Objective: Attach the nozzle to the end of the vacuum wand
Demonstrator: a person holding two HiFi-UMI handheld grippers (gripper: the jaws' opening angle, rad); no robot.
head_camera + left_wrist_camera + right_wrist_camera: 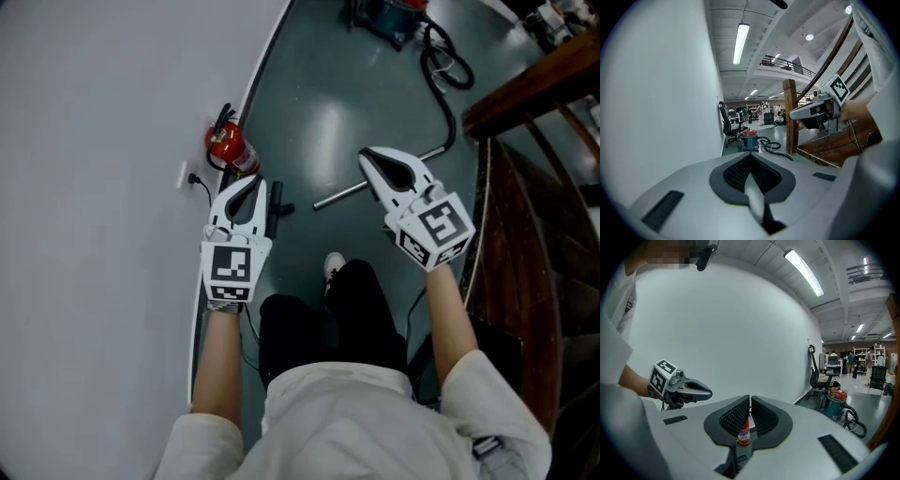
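Observation:
The metal vacuum wand point(343, 193) lies on the dark floor, and its black hose point(448, 84) curves back to the vacuum cleaner point(386, 13) at the top. A black nozzle point(276, 202) lies on the floor by the wall, just right of my left gripper point(251, 182). That gripper is shut and holds nothing. My right gripper point(367, 157) hangs above the wand's near end, also shut and empty. In the left gripper view the shut jaws point(750, 154) point at the distant vacuum cleaner point(750, 139). In the right gripper view the jaws point(749, 398) meet at the tips.
A red fire extinguisher point(228, 145) stands against the white wall point(94, 187), beside a wall socket point(186, 175). A wooden staircase point(544, 187) runs along the right. An office chair point(818, 376) stands farther off. The person's legs and one shoe point(334, 268) are below the grippers.

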